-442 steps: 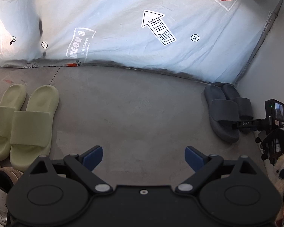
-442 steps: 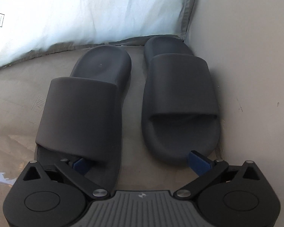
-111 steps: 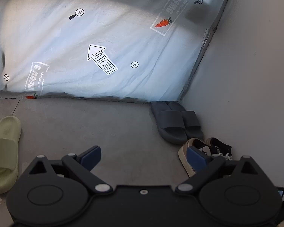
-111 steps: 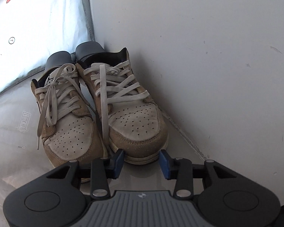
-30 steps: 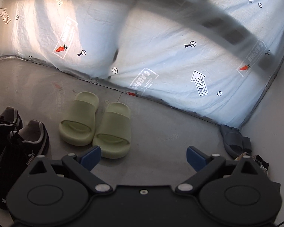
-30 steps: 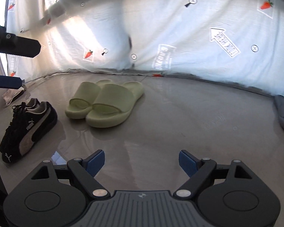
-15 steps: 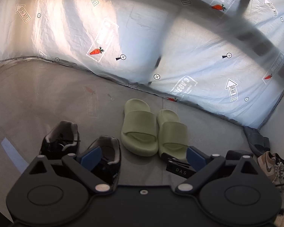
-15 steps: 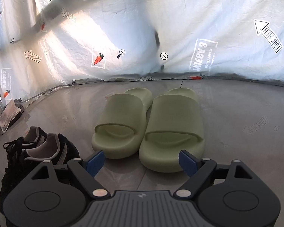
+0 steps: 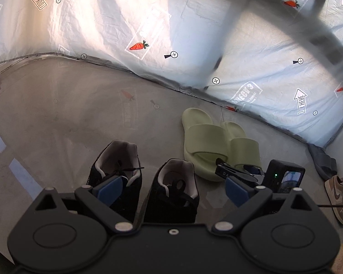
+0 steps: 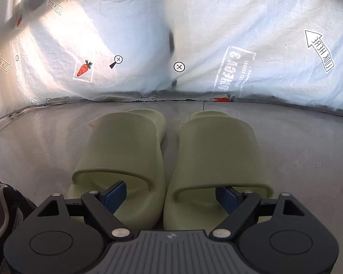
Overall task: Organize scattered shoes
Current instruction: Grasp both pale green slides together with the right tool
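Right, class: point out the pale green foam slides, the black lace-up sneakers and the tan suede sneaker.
pale green foam slides (image 10: 213, 146), right wrist view, right slide's strap.
black lace-up sneakers (image 9: 171, 196), left wrist view, right shoe's tongue.
tan suede sneaker (image 9: 338, 196), left wrist view, side panel.

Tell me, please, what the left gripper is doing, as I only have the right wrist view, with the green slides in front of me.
Observer: The left gripper is open, its pads apart, and the pair of black sneakers stands side by side right in front of it, to the left of the green slides.
Operator: Thank you. Are there other shoes on the slides' far side?
Observer: Yes, a tan sneaker lies at the right edge of the left wrist view.
Operator: Is there anything beyond it?
Observer: A grey slide sits in the corner behind it.
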`<state>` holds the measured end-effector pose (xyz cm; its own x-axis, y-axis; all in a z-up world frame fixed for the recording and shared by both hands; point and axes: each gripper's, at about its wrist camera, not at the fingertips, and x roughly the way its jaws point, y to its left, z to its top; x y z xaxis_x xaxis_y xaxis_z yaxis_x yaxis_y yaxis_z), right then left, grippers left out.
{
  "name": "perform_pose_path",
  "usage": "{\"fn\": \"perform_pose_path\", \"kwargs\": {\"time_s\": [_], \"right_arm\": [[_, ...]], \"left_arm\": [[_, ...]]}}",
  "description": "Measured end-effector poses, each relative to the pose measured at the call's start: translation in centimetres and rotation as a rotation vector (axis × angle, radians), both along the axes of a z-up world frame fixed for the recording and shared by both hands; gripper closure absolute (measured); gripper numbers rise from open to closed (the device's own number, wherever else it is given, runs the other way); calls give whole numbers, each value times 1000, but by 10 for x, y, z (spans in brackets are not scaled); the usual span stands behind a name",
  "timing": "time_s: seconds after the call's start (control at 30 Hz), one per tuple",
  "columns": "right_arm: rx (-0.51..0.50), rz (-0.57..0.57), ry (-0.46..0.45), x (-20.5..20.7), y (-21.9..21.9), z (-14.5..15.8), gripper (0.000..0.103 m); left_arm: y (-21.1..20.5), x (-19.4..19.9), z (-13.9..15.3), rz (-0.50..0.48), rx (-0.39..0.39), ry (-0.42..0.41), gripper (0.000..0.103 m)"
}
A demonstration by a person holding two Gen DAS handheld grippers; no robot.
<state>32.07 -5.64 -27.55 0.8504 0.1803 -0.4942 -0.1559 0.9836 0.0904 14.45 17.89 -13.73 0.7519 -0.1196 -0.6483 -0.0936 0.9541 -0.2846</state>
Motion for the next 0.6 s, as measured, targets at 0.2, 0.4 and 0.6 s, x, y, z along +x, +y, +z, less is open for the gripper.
{"fn": "perform_pose_path", "kwargs": {"time_s": [0.2,0.4,0.6], "right_arm": [[-27,-99,-32,7,15,-4,32],[-63,-67,-69,11,21,-2,52],[-131,-1,-113,5,29,7,77]], "left_arm": [[8,9,-4,-10,1,14,5],[13,17,-5,-14,-8,17,5],[10,20,-5,-29,-5,12,5]]}}
